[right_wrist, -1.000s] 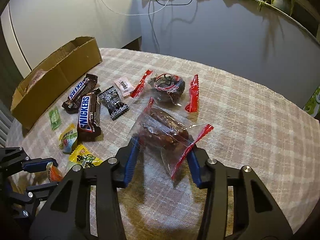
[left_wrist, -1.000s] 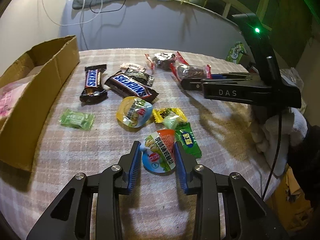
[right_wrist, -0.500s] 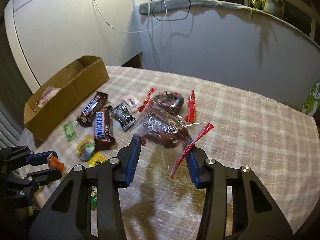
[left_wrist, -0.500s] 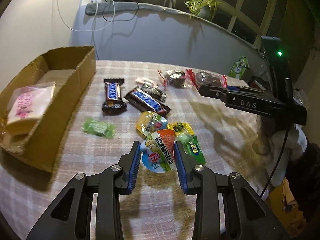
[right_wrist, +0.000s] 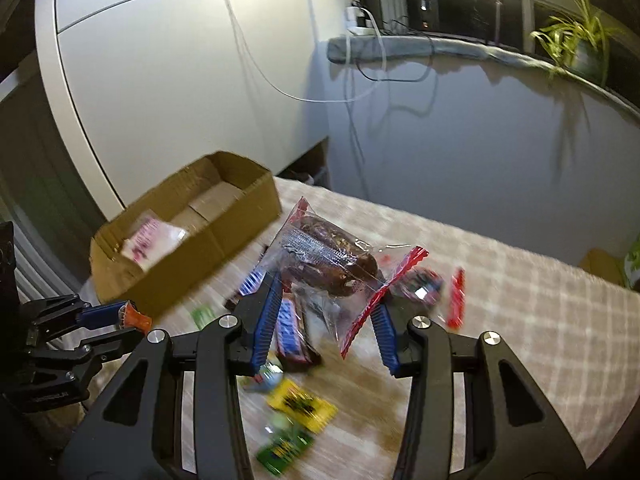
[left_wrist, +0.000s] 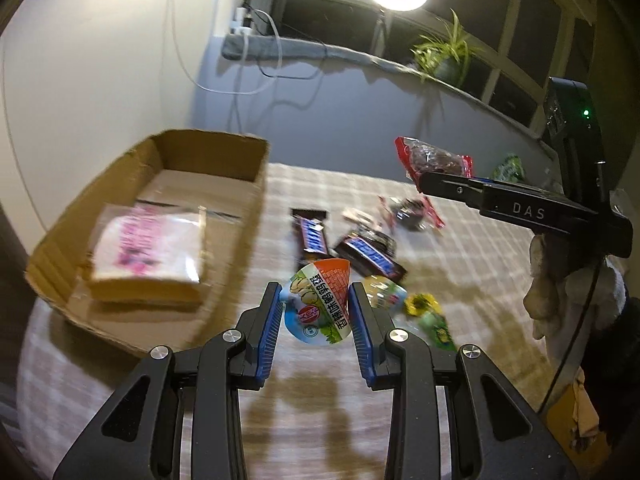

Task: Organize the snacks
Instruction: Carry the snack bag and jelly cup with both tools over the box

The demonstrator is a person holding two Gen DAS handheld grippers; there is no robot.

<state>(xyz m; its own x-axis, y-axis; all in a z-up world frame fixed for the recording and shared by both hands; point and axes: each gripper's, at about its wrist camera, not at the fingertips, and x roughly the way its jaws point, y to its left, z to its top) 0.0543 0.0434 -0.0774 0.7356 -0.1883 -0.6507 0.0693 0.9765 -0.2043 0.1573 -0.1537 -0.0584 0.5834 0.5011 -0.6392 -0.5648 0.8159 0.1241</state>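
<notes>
My left gripper (left_wrist: 316, 312) is shut on a round jelly cup (left_wrist: 320, 304) with an orange and green lid, held above the table just right of the cardboard box (left_wrist: 256, 168). My right gripper (right_wrist: 326, 300) is shut on a clear bag with red edges holding a dark brown pastry (right_wrist: 328, 260), lifted above the table. That bag also shows in the left wrist view (left_wrist: 434, 160), and the left gripper in the right wrist view (right_wrist: 120, 322). The box (right_wrist: 240, 224) holds a pink and white packet (left_wrist: 148, 248).
On the checked tablecloth (left_wrist: 460, 264) lie two Snickers bars (left_wrist: 368, 256), a second red-edged pastry bag (right_wrist: 420, 286), a yellow packet (right_wrist: 302, 402), green packets (right_wrist: 284, 448) and another jelly cup (left_wrist: 386, 294). A wall ledge with a plant (left_wrist: 444, 52) runs behind.
Both grippers have risen and swung left toward the cardboard box, each still holding its snack. The box is now nearer and its inside shows more fully.
</notes>
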